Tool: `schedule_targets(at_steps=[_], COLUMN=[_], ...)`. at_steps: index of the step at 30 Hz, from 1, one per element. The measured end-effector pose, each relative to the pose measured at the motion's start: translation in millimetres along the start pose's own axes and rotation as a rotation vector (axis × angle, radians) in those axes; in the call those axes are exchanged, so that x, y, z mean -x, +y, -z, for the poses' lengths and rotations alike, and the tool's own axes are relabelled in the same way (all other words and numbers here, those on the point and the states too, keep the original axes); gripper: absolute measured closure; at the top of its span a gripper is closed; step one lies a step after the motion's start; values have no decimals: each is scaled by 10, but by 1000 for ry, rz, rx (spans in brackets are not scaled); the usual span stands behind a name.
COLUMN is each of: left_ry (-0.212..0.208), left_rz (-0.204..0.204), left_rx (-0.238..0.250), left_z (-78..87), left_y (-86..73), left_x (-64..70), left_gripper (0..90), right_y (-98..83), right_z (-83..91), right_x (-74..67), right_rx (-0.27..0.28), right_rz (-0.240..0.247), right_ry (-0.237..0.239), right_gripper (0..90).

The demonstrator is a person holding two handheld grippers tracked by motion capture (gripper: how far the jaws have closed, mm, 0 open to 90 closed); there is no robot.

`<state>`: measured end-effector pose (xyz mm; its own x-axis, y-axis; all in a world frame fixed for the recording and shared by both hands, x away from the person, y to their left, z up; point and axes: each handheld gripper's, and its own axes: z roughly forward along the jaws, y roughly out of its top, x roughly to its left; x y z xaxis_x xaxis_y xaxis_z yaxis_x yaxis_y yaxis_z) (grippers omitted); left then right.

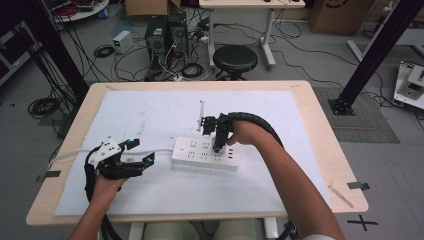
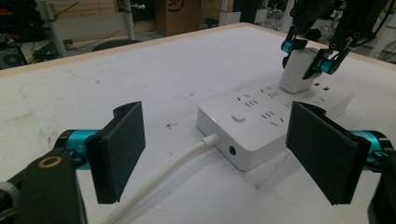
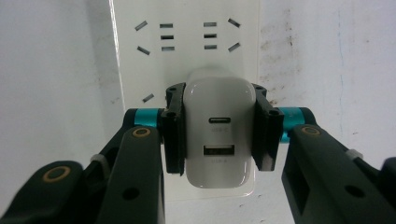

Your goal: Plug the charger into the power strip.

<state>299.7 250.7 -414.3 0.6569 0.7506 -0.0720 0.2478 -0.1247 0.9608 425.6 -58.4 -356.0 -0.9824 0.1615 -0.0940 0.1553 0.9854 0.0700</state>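
On the power strip (image 3: 187,51), charger (image 3: 217,135) stands upright, ports up.

Black stool (image 1: 235,59) beyond white table (image 1: 150,107)

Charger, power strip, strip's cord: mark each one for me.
charger (image 3: 215,135), right gripper view, on its front face between the two ports.
power strip (image 2: 261,123), left gripper view, on its top surface.
cord (image 2: 173,168), left gripper view, mid-length near the strip's end.
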Motion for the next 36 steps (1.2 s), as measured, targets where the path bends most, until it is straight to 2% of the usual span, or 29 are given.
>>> schedule_targets(at_steps=[3,6,8,13,15,16,17,18,19,20,24,26,31,33,36], left_ry=[-1,-2,-6,-3,-4,-4,-3,-1,-1,1,2,1,-1,0,-2], left_rz=[-6,-9,-8,-8,-7,-8,-8,-5,-4,0,4,3,2,2,1], left_rx=[-5,-7,-6,-12,-14,-15,-14,-15,-17,-15,-11,-10,-6,-6,-6], left_z=[-7,-21,-25,-38,-40,-37,-35,-34,-32,-31,-33,-37,-41,-40,-37], left_y=[1,12,18,9,10,10,9,5,2,-2,-8,-6,-4,-4,-2], left_x=[-7,-4,3,-10,-17,-20,-21,-21,-26,-27,-19,-4,21,25,31], left_gripper=[198,198,198,198,198,198,198,198,198,198,198,198,198,198,198], right_y=[16,45,10,-24,-103,-187,-187,-247,-378,-378,-564,-637,-740,-814,-896], right_z=[-13,-35,-42,-48,-56,-79,-79,-83,-69,-69,-19,2,39,85,136], right_x=[-2,1,8,11,-1,9,9,24,58,58,54,43,8,-18,-37], right_rx=[4,-16,2,31,99,166,166,204,276,276,364,403,444,479,507], right_rz=[-2,5,-28,-23,-29,-80,-80,-119,-194,-194,-267,-286,-328,-348,-367], right_ry=[0,-1,13,7,0,4,4,0,24,24,41,29,24,0,-23], right_gripper=[640,640,640,638,626,519,519,459,394,394,322,297,266,220,219])
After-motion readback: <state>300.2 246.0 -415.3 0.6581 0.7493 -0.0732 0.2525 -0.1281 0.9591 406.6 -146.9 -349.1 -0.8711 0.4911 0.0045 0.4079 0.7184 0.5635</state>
